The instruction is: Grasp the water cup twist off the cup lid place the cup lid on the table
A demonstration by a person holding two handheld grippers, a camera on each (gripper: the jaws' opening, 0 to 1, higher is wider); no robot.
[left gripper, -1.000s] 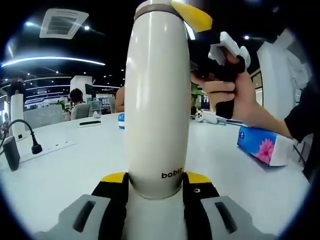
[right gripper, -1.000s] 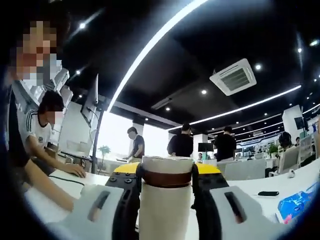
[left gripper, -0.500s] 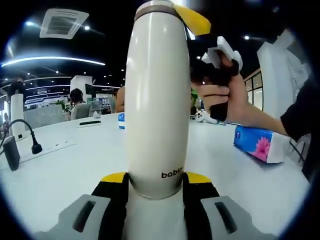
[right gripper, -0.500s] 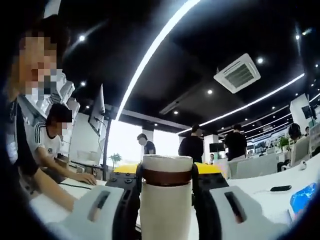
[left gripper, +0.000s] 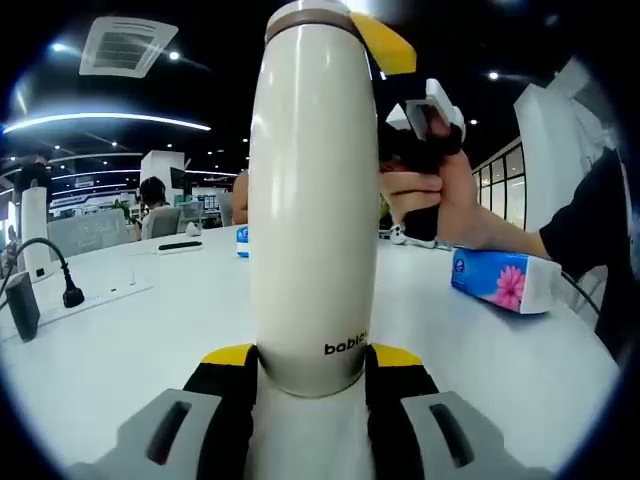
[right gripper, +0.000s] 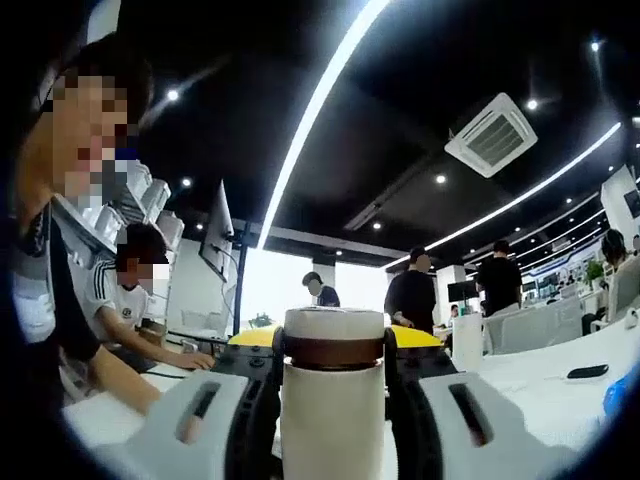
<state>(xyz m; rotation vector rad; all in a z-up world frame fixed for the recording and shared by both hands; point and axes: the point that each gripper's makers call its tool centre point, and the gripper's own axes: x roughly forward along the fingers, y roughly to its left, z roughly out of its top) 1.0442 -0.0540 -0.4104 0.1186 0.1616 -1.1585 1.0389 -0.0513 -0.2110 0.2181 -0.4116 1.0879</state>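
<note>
Left gripper view: the left gripper (left gripper: 312,375), at bottom centre, is clenched on the base of the cream water cup (left gripper: 312,210), which stands upright up the middle of the frame on the white table (left gripper: 130,340). The cup lid (left gripper: 305,15), with a brown band, sits at the top edge, still on the cup. At upper right a hand (left gripper: 440,195) holds the right gripper (left gripper: 385,45), its yellow tip against the lid. A blue tissue pack (left gripper: 505,282) lies at right on the table; a power strip (left gripper: 95,295) with a black cable lies at left. Right gripper view: the right gripper (right gripper: 333,350), bottom centre, is clamped on the lid (right gripper: 333,338), jaws touching both sides of the brown band. People sit and stand in the background; a phone (right gripper: 587,371) lies on the table at far right.
</note>
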